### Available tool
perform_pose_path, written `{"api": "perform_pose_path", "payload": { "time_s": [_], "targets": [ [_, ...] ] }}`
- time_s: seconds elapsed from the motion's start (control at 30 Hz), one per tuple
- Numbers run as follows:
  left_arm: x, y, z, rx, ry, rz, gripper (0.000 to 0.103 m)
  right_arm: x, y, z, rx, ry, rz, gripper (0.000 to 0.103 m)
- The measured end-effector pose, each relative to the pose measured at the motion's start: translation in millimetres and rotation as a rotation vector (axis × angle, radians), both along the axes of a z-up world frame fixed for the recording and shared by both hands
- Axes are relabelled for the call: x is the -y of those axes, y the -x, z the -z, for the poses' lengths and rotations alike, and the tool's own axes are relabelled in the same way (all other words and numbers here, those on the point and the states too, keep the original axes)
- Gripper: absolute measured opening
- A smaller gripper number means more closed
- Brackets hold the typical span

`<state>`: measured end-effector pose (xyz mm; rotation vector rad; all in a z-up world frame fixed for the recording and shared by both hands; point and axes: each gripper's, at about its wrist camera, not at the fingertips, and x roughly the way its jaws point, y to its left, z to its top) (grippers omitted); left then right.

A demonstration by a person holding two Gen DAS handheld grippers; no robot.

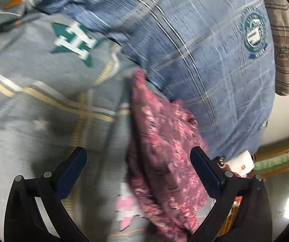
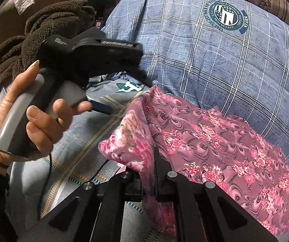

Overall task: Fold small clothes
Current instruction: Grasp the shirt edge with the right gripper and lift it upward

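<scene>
A pink floral garment (image 2: 214,141) lies crumpled on a grey bedsheet (image 2: 80,133), against a blue checked quilt. My right gripper (image 2: 151,161) is shut on a bunched fold at the garment's left edge, and the cloth drapes over its left finger. In the left wrist view the same garment (image 1: 164,141) is blurred and rises between the wide-apart fingers of my left gripper (image 1: 140,161), which is open and touches no cloth. A hand (image 2: 23,121) holds the left gripper's handle at the left of the right wrist view.
The blue checked quilt (image 1: 204,50) with a round emblem bulges behind the garment. The grey sheet (image 1: 43,84) carries a green star print. A dark brown fleece (image 2: 23,46) sits at the back left. A brown striped pillow (image 1: 283,50) and the floor (image 1: 285,197) lie at the right.
</scene>
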<state>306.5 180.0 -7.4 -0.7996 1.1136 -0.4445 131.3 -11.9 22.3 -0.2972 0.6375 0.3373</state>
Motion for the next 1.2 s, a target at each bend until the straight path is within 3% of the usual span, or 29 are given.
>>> {"api": "perform_pose_path", "payload": {
  "time_s": [0.2, 0.43, 0.53, 0.6, 0.67, 0.77, 0.87, 0.93, 1.0, 1.03, 1.07, 1.1, 1.2],
  "targets": [
    [28, -11, 17, -0.071, 0.067, 0.033, 0.103, 6, -2, -1, -0.006, -0.043, -0.005, 0.005],
    [56, 3, -9, -0.031, 0.057, 0.084, 0.103, 25, 1, -9, 0.006, -0.147, 0.021, 0.005],
    [65, -4, -7, -0.079, 0.035, 0.097, 0.103, 32, 2, -12, 0.010, -0.180, 0.030, 0.005],
    [68, -6, -5, -0.130, 0.081, 0.094, 0.103, 35, 4, -14, 0.014, -0.197, 0.031, 0.005],
    [71, -3, -13, -0.108, 0.126, 0.105, 0.103, 40, 6, -17, 0.020, -0.220, 0.033, 0.005],
    [83, -2, -29, -0.047, 0.022, 0.124, 0.103, 45, 7, -19, 0.024, -0.242, 0.037, 0.005],
    [90, -16, -18, -0.084, -0.043, 0.134, 0.102, 49, 4, -17, 0.016, -0.260, 0.043, 0.005],
    [92, -25, -5, -0.127, -0.027, 0.127, 0.091, 51, 2, -16, 0.011, -0.275, 0.047, 0.005],
    [98, -34, 2, -0.154, -0.006, 0.139, 0.050, 52, 2, -16, 0.010, -0.281, 0.049, 0.005],
    [101, -36, 1, -0.154, -0.034, 0.137, 0.042, 53, 2, -16, 0.010, -0.285, 0.051, 0.005],
    [103, -36, -1, -0.148, -0.056, 0.134, 0.027, 55, 2, -16, 0.011, -0.293, 0.053, 0.005],
    [104, -34, -4, -0.138, -0.073, 0.134, 0.021, 57, 2, -16, 0.011, -0.299, 0.054, 0.005],
    [110, -27, -26, -0.082, -0.105, 0.131, 0.015, 65, 6, -19, 0.020, -0.328, 0.066, 0.005]
  ]
}}
